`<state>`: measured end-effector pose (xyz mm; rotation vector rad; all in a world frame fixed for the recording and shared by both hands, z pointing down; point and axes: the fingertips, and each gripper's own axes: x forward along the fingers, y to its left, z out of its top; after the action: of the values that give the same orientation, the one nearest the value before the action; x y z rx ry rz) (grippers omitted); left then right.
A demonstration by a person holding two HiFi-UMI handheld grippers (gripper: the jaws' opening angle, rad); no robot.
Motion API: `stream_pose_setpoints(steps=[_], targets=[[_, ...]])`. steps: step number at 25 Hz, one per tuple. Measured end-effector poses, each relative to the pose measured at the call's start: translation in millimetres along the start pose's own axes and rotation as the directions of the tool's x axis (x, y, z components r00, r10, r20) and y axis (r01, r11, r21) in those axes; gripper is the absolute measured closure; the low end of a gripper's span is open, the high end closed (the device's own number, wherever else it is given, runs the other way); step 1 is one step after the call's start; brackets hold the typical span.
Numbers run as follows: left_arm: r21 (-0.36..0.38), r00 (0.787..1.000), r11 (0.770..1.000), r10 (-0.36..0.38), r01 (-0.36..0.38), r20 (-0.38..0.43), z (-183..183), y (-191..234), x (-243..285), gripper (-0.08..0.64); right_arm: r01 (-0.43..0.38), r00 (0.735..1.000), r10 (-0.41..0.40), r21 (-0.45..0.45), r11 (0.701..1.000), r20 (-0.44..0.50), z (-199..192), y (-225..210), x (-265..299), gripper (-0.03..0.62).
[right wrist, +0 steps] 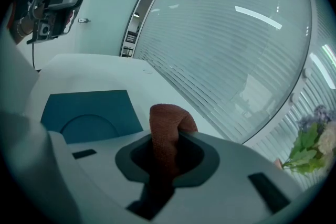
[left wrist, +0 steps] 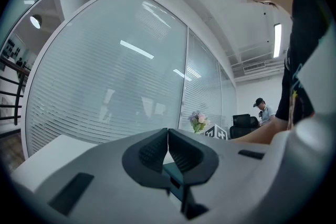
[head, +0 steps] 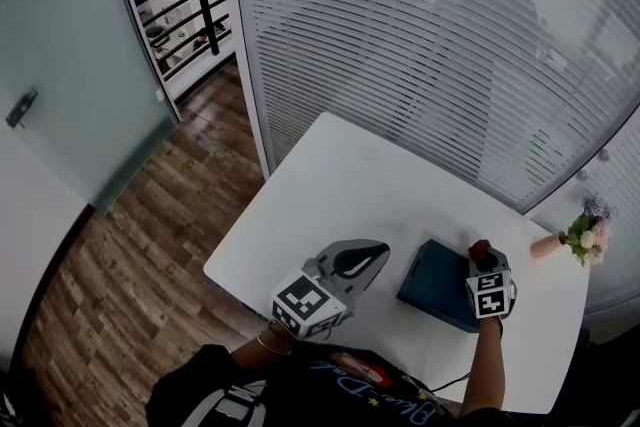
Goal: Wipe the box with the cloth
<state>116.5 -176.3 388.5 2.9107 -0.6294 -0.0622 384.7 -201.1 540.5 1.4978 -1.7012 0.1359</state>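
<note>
Box: the dark teal box (head: 432, 283) lies flat, lid up, on the white table (head: 340, 185), near the table's front edge and close to the person.
Cloth: a rust-red cloth (right wrist: 168, 128) is folded into a hump that stands up past the jaw tips.
Right gripper: the right gripper (right wrist: 167, 145) is clamped on the cloth and poised over the box's right end. No view shows whether the cloth is touching the lid.
Left gripper: the left gripper (left wrist: 168, 138) has its jaws pressed together with nothing between them. It is held near the box's left side, clear of it.
Step in hand: probably bringing the cloth down for a stroke. The soft fold should meet the lid, not the hard jaw tips.
Doing it well: keep the pressure light and even, and use overlapping passes from one end to the other. The box looks light enough to slide, so the idle gripper could brace an edge.
Orientation: the box's sides sit roughly square to the table's edges.
Long axis: it appears to run along the table's near edge, though the right end is hidden under the gripper.
</note>
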Motion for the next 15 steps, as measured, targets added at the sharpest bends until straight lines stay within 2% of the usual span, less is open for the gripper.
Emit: stream_pose_setpoints(steps=[15], targets=[[0.004, 1.0, 1.0, -0.007, 0.007, -0.002, 0.8, -3.4, 1.3, 0.555, 0.085, 0.993, -0.078, 0.085, 0.993, -0.084, -43.4, -35.4, -15.7, 0.538]])
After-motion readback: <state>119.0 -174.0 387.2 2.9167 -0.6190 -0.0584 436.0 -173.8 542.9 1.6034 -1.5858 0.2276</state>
